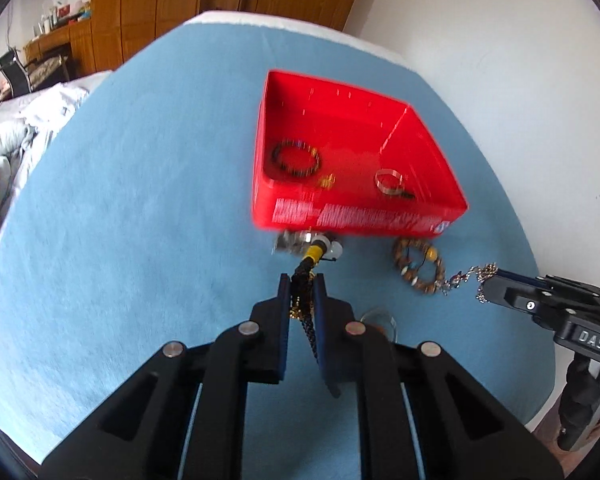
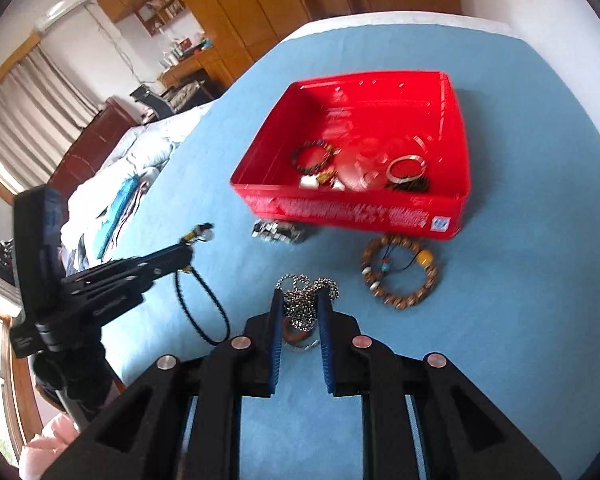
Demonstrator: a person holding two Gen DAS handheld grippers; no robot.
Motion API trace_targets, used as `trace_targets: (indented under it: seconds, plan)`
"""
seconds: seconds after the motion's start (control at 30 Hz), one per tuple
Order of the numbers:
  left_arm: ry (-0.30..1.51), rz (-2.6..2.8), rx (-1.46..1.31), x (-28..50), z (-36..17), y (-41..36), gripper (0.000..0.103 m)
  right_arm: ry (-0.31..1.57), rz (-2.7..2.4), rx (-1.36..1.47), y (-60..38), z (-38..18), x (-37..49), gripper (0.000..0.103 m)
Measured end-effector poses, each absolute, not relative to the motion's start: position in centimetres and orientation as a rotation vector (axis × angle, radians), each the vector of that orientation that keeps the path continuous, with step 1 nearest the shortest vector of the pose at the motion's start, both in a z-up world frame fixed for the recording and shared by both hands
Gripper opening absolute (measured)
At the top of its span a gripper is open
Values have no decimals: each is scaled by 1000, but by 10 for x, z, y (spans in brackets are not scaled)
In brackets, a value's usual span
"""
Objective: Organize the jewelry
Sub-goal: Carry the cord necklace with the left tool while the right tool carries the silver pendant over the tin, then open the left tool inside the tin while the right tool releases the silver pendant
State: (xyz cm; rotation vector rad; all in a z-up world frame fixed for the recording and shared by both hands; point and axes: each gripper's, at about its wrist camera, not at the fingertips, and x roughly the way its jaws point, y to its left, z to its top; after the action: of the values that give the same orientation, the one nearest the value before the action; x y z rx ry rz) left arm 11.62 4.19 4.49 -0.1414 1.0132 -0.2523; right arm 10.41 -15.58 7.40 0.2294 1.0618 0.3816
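Right wrist alone shows left tool (image 2: 188, 246) pinching looped black cord (image 2: 200, 304); right tool (image 2: 302, 300) pinching chain (image 2: 306, 300), seemingly.

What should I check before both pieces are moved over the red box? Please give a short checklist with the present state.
1. Left gripper shut on the black cord necklace: ok.
2. Right gripper shut on the silver chain: ok.
3. Cord's loop hangs free below the left gripper, clear of the blue cloth: cannot tell.
4. Red box open, with free floor space: ok.
5. Wooden bead bracelet and small silver piece lie outside the box, before its front wall: not ok, still to collect.
6. Chain not tangled with the bracelet: cannot tell.
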Motion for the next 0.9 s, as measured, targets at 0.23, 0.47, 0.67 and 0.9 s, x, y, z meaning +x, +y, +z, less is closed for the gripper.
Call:
trace_targets:
  seconds: [0.23,0.47,0.67,0.9]
  plan:
    - [940,-255,-129,151,85,25,9,1015,296,222,-174,99,142,16]
    - [855,-243,-108,202,110,1,9,961,258,220,-180,118,187,16]
    - [910,-233,-103,257,83,-14,9,1005,232,232,-183,92,242,16]
    - [992,-197,-110,308,37,-22,9,1085,210,247,-181,44,288,16]
